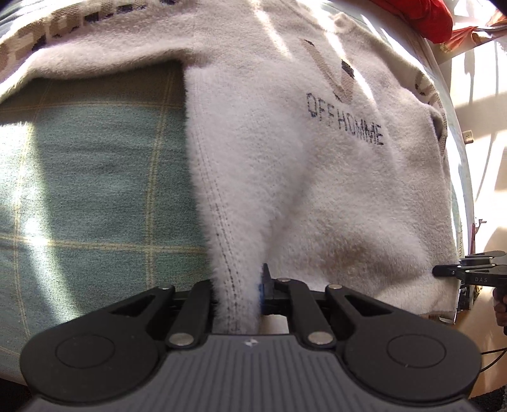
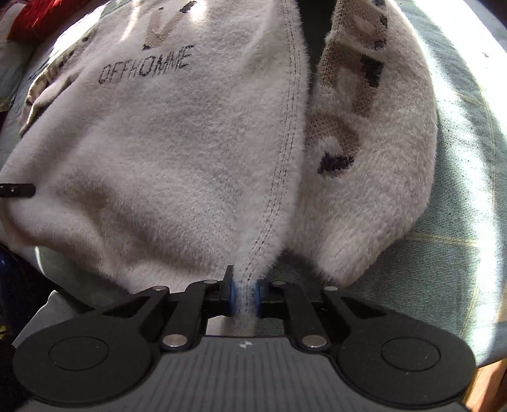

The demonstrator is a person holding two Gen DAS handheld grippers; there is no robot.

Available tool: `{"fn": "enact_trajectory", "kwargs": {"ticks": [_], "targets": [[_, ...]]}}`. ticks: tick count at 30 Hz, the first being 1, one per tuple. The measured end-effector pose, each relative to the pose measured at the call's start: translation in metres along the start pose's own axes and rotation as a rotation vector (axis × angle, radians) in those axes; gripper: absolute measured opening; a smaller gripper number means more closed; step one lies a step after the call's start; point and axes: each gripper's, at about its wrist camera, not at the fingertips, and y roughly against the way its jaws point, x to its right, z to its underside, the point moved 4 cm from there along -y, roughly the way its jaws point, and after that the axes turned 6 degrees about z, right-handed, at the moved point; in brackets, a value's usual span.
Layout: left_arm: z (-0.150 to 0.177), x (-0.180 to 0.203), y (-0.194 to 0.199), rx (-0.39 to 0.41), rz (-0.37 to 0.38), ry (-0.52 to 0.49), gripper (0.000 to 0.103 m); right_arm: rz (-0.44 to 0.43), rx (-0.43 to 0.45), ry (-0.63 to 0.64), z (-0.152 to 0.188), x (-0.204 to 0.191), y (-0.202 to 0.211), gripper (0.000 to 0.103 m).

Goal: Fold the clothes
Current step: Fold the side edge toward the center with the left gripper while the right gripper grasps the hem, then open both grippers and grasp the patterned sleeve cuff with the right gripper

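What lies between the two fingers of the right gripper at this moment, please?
In the right wrist view, the right gripper pinches the stitched bottom-edge seam of the white fleece sweater; nothing else sits between its blue pads.

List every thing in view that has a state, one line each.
Left gripper: shut on the sweater's stitched edge.
Right gripper: shut on the sweater's stitched edge.
Sweater: inside out, spread on the checked cover, near edge pinched and lifted, not yet folded.
Sleeve: lying loose beside the body, patterned side showing.
Red cloth: bunched at the far edge.
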Motion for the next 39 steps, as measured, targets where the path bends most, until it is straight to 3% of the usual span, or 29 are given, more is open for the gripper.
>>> {"fn": "enact_trajectory", "kwargs": {"ticks": [9, 11, 15, 17, 20, 22, 27, 30, 34, 39], "targets": [[0.032, -0.011, -0.014, -0.107, 0.006, 0.023, 0.009, 0.046, -0.04, -0.022, 0.002, 0.014, -0.004, 0.011], [0.032, -0.015, -0.022, -0.129, -0.022, 0.015, 0.016, 0.057, -0.049, -0.029, 0.003, 0.018, -0.005, 0.014], [0.031, -0.022, -0.017, -0.145, -0.102, -0.042, 0.016, 0.079, -0.068, -0.042, 0.004, 0.024, -0.008, 0.022], [0.028, -0.024, -0.005, -0.123, -0.141, -0.069, 0.015, 0.1, -0.054, -0.053, 0.002, 0.029, -0.004, 0.028], [0.017, -0.018, 0.01, -0.065, -0.161, -0.121, 0.019, 0.154, 0.069, -0.092, -0.014, 0.043, 0.023, 0.035], [0.001, -0.002, 0.009, -0.025, -0.147, -0.164, 0.026, 0.158, 0.149, -0.123, -0.032, 0.051, 0.036, 0.036], [-0.041, 0.046, -0.015, 0.047, -0.098, -0.312, 0.028, 0.182, 0.28, -0.203, -0.088, 0.063, 0.033, 0.036], [-0.059, 0.07, -0.028, 0.12, -0.102, -0.388, 0.036, 0.204, 0.298, -0.271, -0.11, 0.071, 0.02, 0.04], [-0.076, 0.096, -0.044, 0.185, -0.1, -0.423, 0.04, 0.322, 0.313, -0.36, -0.127, 0.074, 0.0, 0.05], [-0.085, 0.123, -0.056, 0.242, -0.079, -0.451, 0.043, 0.48, 0.311, -0.291, -0.126, 0.06, -0.015, 0.052]]}}
